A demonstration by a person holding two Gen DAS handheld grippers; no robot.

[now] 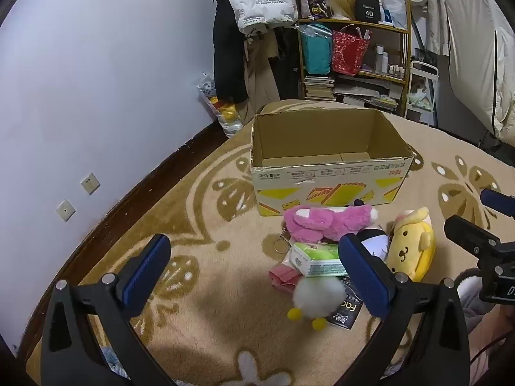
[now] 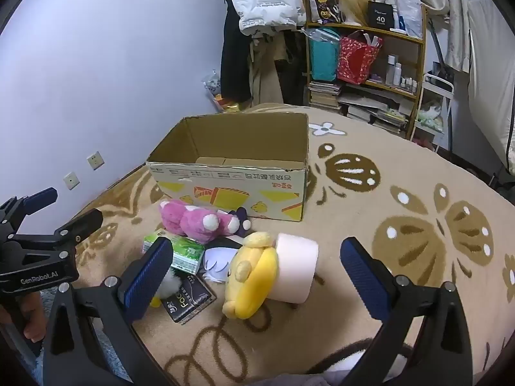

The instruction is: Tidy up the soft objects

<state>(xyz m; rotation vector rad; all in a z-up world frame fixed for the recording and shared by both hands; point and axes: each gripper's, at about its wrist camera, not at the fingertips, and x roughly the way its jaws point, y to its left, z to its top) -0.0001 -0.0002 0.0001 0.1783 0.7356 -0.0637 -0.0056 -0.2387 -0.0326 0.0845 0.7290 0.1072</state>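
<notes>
Both tools gape wide, holding nothing: left tool (image 1: 257, 278), right tool (image 2: 257, 276), the left's body reading "GenRobot.AI". Nearest, a black packet (image 2: 188, 302) marked "Face". In front of the cardboard box (image 2: 231, 189) lie a yellow dog plush (image 2: 251, 276), green tissue pack (image 2: 185, 254) and pink plush (image 2: 199, 222). Beyond the box, a shelf card (image 2: 380, 16) reads "40".

"GenRobot.AI" on the left tongs (image 2: 43, 206), "40" on a black shelf box (image 2: 380, 16).
</notes>
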